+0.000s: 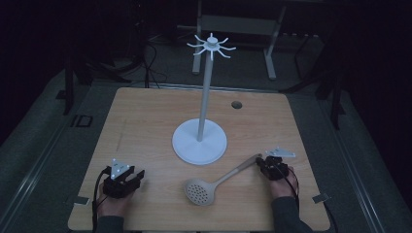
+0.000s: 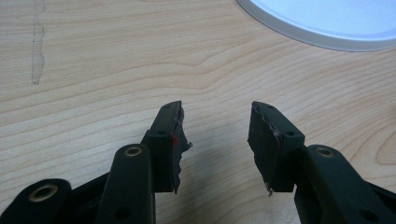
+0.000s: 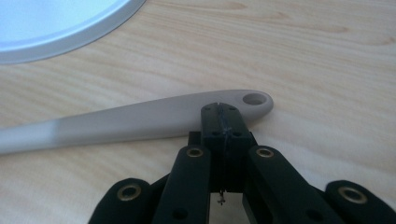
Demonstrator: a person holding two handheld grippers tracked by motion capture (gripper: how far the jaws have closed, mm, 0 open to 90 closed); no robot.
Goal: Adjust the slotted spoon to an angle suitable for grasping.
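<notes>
A beige slotted spoon [image 1: 219, 178] lay flat on the wooden table [image 1: 145, 121], at about five o'clock from the white stand [image 1: 200, 141]. Its round, shallow bowl was pierced with many small holes and sat toward the near edge, while the slim, smooth handle ran out toward two o'clock and ended in a rounded tip with a hanging hole. In the right gripper view the handle [image 3: 140, 121] looked matte and plastic-like, paler toward the bowl end. The right gripper [image 3: 223, 122] rested at that tip, its jaws pressed together with only a thin seam between them; whether they were pinching the handle or merely touching it could not be told. The stand had a broad, flat, round base [image 2: 327, 23], a thin upright pole and a crown of curved hooks [image 1: 212, 46] spreading out at the top. The left gripper [image 2: 216, 122] sat at roughly seven o'clock from the stand, released, its jaws spread wide over bare wood, their inner pads ragged and worn. The tabletop showed pale, wavy grain and a small dark round hole [image 1: 236, 104] near its far edge.
</notes>
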